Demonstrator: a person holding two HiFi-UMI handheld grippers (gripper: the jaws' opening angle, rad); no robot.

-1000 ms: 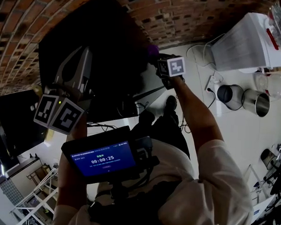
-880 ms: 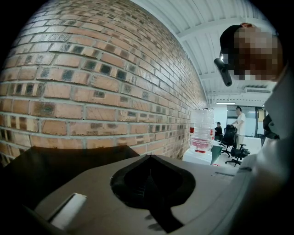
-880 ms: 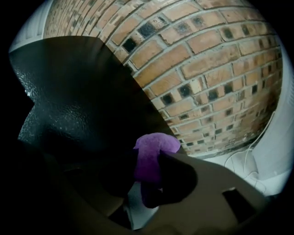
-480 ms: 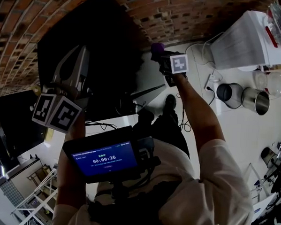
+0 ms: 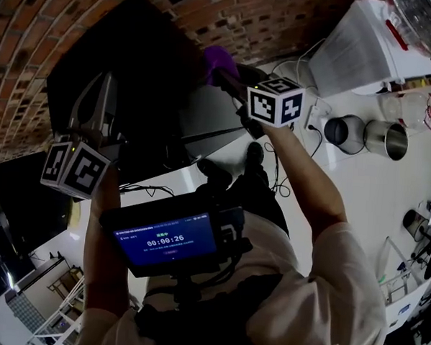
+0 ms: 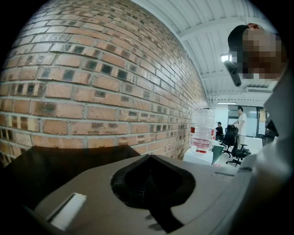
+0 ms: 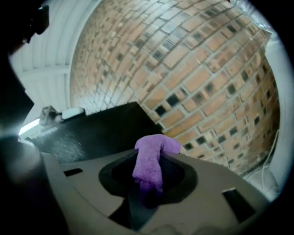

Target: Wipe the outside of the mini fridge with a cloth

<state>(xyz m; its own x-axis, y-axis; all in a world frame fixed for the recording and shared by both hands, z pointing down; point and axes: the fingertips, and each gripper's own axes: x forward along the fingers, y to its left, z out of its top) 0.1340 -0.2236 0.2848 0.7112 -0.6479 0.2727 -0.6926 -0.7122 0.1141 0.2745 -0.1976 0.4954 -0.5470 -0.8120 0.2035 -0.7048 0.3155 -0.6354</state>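
The black mini fridge stands against the brick wall; its dark top also shows in the right gripper view and the left gripper view. My right gripper is shut on a purple cloth at the fridge's right upper edge. In its own view the cloth bulges out between the fingers, just off the fridge's corner. My left gripper is held over the fridge's left part, shut, with nothing between its jaws.
A white water dispenser with a clear bottle stands right of the fridge. Two metal pots and loose cables lie on the white floor. A screen hangs at the person's chest. People sit far off in the left gripper view.
The right gripper with the cloth has risen and shifted left along the fridge's upper right edge. The left gripper drifted slightly left and stays shut.
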